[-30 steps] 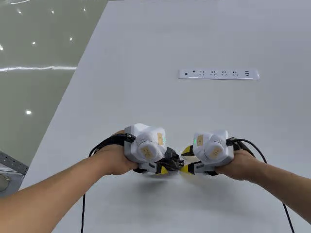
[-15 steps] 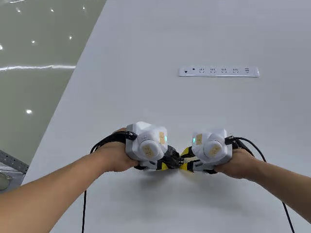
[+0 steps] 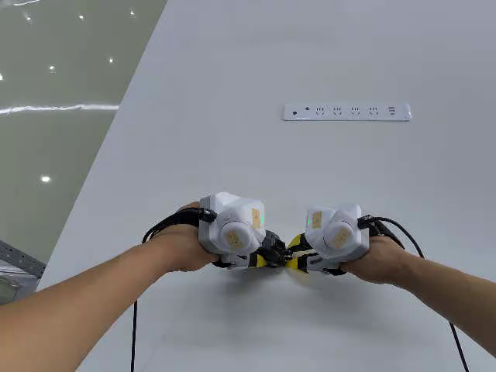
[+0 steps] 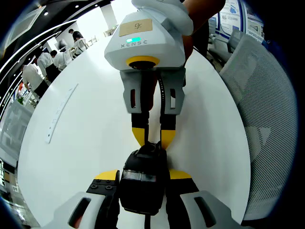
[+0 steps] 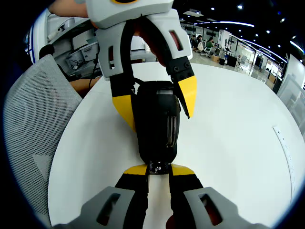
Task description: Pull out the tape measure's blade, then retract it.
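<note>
1. The tabletop [image 3: 325,62] is broad, white and bare. The work sits close to its near edge, and the left edge drops to a glossy green floor [image 3: 62,116]. A case that slips during the pull could skid off either edge. The far and right sides offer plenty of open room.
2. The power strip [image 3: 346,112] lies well apart, towards the far edge. In my judgement it would only get in the way of a forward swing, not of the grippers parting sideways.
3. The left gripper [image 3: 266,260] is clamped across the sides of the black tape measure [image 5: 157,124]. The case is rounded, so it may twist in the jaws once the spring pulls back.
4. The right gripper [image 3: 297,261] is pinched shut on the small end at the case's mouth, right against the case. That hold is thin and could slip, letting the blade snap home.
5. The tape measure is held between both grippers, low at the near edge. I cannot tell whether it rests on the tabletop. No length of blade shows yet.
6. The cable [image 3: 399,231] trails from the right gripper and could drag on a long pull to the right.
</note>
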A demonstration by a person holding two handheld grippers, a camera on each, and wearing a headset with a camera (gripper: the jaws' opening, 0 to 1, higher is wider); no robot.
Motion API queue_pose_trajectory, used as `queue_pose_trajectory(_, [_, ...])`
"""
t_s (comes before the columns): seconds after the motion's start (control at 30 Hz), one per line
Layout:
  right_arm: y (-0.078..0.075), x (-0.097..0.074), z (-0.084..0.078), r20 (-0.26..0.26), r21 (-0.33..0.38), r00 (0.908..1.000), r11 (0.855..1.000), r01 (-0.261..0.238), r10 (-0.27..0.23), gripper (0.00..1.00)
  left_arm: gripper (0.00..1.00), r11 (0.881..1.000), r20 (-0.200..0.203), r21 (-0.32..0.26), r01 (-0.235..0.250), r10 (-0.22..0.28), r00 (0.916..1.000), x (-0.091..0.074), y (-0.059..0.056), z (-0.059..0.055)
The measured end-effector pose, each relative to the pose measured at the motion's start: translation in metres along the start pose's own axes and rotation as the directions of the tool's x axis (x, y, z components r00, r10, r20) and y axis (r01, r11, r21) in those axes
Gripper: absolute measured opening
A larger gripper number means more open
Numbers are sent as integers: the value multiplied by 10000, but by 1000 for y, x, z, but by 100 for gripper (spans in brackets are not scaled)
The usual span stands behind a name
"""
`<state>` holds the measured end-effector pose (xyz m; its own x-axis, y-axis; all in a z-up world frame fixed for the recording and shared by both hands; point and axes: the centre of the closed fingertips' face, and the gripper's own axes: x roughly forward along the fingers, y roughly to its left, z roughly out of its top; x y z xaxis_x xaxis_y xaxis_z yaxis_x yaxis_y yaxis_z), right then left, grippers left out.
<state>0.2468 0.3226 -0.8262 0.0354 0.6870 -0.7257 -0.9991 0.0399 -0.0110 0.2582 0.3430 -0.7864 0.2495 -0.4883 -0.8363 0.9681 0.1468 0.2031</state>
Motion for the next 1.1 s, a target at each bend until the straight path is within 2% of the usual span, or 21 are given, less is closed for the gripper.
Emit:
queue_pose_trajectory(0.63, [-2, -3, -1, 165, -11, 9995, 9996, 277, -277, 11, 32, 9999, 130, -130, 109, -107, 9999, 0, 0, 0])
queue_pose_trajectory(1.1, [-4, -17, -16, 106, 196, 9995, 9994, 290, -292, 11, 31, 9996, 159, -219, 180, -176, 9997, 1, 1, 1])
